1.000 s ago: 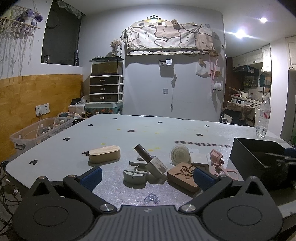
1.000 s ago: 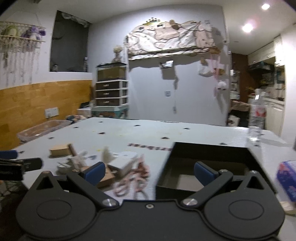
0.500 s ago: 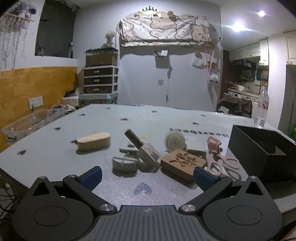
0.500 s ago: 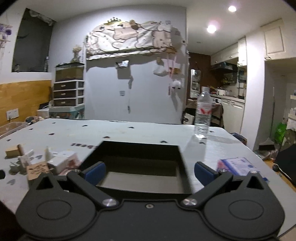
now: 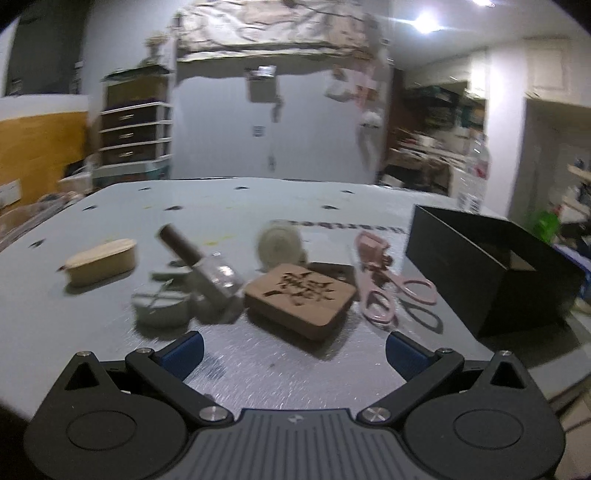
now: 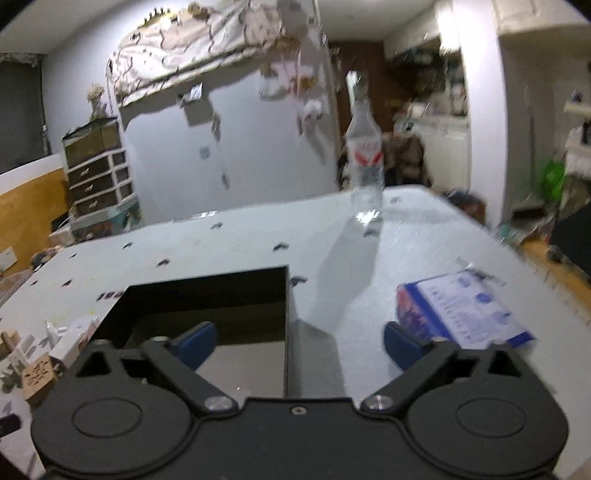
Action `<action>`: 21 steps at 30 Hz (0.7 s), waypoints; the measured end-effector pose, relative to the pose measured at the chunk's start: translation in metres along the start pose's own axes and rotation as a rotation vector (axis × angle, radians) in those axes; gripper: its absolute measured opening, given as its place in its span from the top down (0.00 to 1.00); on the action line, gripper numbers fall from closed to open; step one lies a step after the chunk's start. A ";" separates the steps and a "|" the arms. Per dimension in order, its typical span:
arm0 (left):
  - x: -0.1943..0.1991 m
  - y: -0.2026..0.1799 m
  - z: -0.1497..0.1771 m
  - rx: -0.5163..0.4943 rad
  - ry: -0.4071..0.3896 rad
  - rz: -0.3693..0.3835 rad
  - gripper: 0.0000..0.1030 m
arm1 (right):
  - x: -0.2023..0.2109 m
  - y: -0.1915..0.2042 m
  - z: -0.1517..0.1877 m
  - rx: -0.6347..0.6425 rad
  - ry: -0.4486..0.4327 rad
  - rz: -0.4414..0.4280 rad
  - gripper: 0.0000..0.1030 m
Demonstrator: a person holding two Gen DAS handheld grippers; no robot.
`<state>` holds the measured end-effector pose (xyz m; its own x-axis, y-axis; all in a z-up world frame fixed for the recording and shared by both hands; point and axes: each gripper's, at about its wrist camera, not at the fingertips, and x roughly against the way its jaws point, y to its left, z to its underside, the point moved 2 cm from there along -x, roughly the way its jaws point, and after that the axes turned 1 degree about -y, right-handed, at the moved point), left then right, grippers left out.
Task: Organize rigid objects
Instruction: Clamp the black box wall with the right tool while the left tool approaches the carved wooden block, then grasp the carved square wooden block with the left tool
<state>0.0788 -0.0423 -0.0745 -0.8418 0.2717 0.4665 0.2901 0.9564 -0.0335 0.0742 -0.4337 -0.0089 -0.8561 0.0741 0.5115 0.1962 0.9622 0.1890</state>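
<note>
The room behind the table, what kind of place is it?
Probably a lived-in home: a drawer unit stands by the far wall, a patterned cloth hangs above, and kitchen cabinets show through an opening at right.

Motion blur smears both views, so the grey pieces [image 5: 162,310] beside the carved wooden block [image 5: 299,297] stay unidentifiable, the black box [image 6: 207,295] interior lies in shadow, and the blue packet's [image 6: 465,310] print is unreadable.

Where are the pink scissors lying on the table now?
In the left wrist view, the pink scissors lie on the table right of centre, between the carved wooden block and the black box.
</note>
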 end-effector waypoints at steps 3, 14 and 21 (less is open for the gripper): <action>-0.015 0.004 -0.008 -0.031 0.011 0.067 0.00 | -0.015 -0.002 -0.002 -0.015 0.072 0.000 0.36; -0.063 0.021 -0.025 -0.151 0.146 0.237 0.00 | -0.041 -0.001 -0.002 -0.015 0.223 -0.033 0.82; -0.090 0.030 -0.037 -0.198 0.172 0.269 0.01 | -0.044 0.009 -0.005 0.056 0.240 -0.016 0.93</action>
<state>0.1804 -0.0420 -0.0846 -0.6394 0.4725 0.6066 0.5872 0.8094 -0.0116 0.1164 -0.4299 -0.0256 -0.7192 0.0005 0.6948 0.1507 0.9763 0.1553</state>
